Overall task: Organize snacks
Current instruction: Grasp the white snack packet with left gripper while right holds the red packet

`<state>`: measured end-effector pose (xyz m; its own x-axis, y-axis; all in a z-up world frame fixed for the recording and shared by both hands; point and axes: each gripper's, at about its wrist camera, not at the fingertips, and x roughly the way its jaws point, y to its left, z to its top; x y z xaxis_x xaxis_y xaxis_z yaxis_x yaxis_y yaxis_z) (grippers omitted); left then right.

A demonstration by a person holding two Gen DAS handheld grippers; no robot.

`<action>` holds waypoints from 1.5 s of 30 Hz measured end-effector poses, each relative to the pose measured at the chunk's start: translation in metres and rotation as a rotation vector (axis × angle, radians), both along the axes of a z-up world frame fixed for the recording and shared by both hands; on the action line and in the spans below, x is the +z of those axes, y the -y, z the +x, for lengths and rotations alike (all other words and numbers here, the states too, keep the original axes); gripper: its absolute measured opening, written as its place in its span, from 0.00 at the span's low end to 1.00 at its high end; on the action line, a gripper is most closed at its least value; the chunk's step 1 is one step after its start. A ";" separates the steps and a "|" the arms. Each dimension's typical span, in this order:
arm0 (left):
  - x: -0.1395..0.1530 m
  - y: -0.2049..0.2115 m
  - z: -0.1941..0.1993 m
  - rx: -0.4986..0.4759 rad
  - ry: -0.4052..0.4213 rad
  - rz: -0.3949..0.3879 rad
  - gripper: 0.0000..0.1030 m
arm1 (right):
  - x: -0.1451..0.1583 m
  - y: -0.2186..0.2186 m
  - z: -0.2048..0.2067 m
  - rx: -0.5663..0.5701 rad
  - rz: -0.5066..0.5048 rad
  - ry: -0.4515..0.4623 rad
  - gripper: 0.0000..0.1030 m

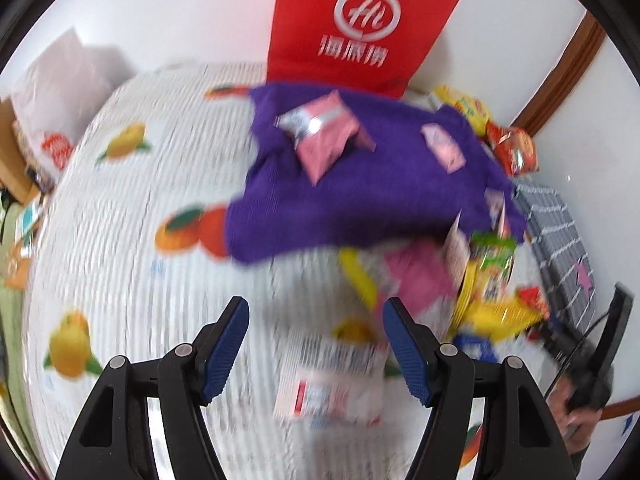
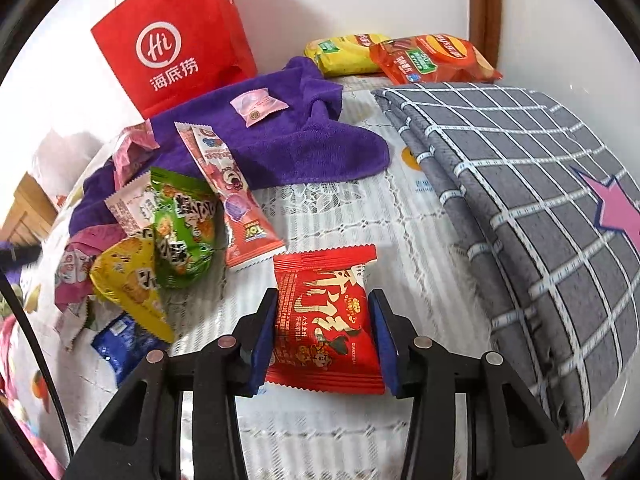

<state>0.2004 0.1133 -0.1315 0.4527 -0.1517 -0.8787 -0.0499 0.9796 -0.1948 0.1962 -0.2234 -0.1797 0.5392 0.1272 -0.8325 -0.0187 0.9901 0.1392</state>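
My right gripper (image 2: 324,296) is shut on a red snack packet (image 2: 324,332), its blue pads against the packet's two sides just above the fruit-print tablecloth (image 2: 340,216). To its left lies a pile of snacks: a green packet (image 2: 184,232), a yellow one (image 2: 128,280), a blue one (image 2: 120,344) and a long pink-red stick pack (image 2: 228,192). In the blurred left wrist view my left gripper (image 1: 316,312) is open over the tablecloth, with a white-and-red packet (image 1: 328,392) lying below the gap between its fingers. A pink packet (image 1: 320,136) rests on a purple towel (image 1: 360,200).
A red paper bag (image 2: 172,48) stands against the wall behind the purple towel (image 2: 280,148). A folded grey checked cloth (image 2: 520,200) fills the right side. Yellow (image 2: 348,54) and orange (image 2: 432,58) chip bags lie at the back. A white plastic bag (image 1: 60,92) sits far left.
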 end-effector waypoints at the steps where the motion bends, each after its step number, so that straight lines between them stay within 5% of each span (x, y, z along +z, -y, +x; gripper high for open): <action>1: -0.006 -0.001 -0.006 -0.003 -0.011 -0.005 0.65 | 0.001 -0.001 -0.002 -0.010 0.008 -0.005 0.43; 5: -0.024 0.000 -0.023 -0.015 -0.033 -0.004 0.65 | 0.012 -0.001 -0.020 -0.020 0.127 -0.001 0.43; 13: -0.047 0.006 -0.033 -0.043 -0.025 -0.063 0.67 | 0.032 -0.003 -0.059 0.001 0.182 0.031 0.43; 17: -0.050 0.020 -0.035 -0.092 0.003 -0.039 0.83 | 0.037 0.000 -0.074 0.032 0.247 0.011 0.43; 27: -0.059 0.056 -0.044 -0.098 0.046 0.193 0.89 | 0.042 0.006 -0.091 0.027 0.255 0.021 0.43; 30: -0.057 0.056 -0.047 -0.090 0.061 0.186 0.84 | 0.037 0.004 -0.093 0.040 0.255 -0.002 0.43; 34: -0.052 0.052 -0.054 -0.072 0.072 0.182 0.65 | 0.035 0.004 -0.095 0.054 0.244 -0.013 0.43; 45: -0.049 0.047 -0.054 -0.083 0.037 0.148 0.59 | 0.044 0.005 -0.096 0.081 0.261 0.006 0.43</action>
